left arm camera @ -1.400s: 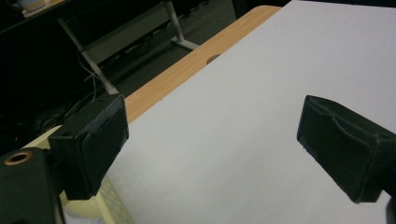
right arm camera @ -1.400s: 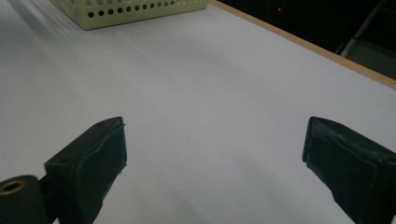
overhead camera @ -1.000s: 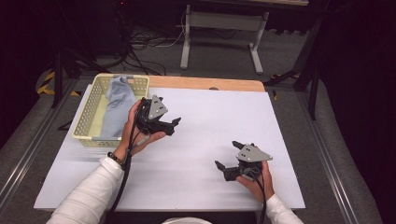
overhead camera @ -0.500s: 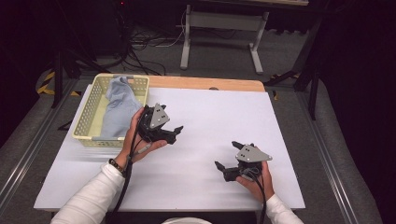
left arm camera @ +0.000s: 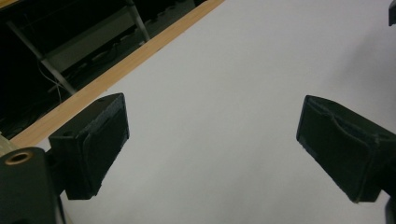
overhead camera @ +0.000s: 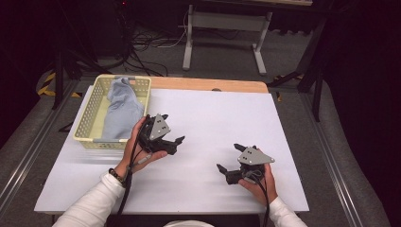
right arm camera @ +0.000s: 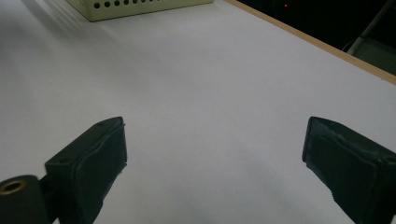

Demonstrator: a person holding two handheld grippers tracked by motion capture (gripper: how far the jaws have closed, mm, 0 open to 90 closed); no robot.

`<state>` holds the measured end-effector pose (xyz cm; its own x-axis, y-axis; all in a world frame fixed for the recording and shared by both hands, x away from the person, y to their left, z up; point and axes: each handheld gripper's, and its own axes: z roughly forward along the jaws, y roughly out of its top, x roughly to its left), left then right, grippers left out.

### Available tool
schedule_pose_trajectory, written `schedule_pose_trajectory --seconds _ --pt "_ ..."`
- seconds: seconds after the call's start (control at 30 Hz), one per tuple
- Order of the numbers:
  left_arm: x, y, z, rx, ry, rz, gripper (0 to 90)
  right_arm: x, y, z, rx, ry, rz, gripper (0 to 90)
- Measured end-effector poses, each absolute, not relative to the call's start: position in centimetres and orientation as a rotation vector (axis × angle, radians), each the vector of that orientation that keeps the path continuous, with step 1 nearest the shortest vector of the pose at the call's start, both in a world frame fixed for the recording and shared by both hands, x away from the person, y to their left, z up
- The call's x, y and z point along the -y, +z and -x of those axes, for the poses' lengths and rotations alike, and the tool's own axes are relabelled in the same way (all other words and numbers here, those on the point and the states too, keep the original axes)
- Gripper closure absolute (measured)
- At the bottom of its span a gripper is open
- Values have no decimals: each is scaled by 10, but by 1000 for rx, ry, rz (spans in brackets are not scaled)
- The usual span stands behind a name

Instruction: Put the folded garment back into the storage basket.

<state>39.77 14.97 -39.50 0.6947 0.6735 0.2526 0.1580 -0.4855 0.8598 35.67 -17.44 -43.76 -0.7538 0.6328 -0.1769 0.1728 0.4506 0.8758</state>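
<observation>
My left gripper hovers over the white-covered counter, just beside the pale yellow perforated plastic basket; its black padded fingers stand wide apart and hold nothing. The crumpled light blue cloth lies inside the basket, draped against its far rim. My right gripper sits near the counter's front right, well apart from the basket, fingers likewise spread wide and empty.

cloth in basket, table's far-left corner
</observation>
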Motion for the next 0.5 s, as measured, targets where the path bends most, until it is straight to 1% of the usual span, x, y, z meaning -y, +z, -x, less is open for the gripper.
schedule_pose_trajectory --seconds 0.5 --pt "-145 -403 -377 -584 727 -2049 101 173 -437 -355 -2221 1255 -664 75"
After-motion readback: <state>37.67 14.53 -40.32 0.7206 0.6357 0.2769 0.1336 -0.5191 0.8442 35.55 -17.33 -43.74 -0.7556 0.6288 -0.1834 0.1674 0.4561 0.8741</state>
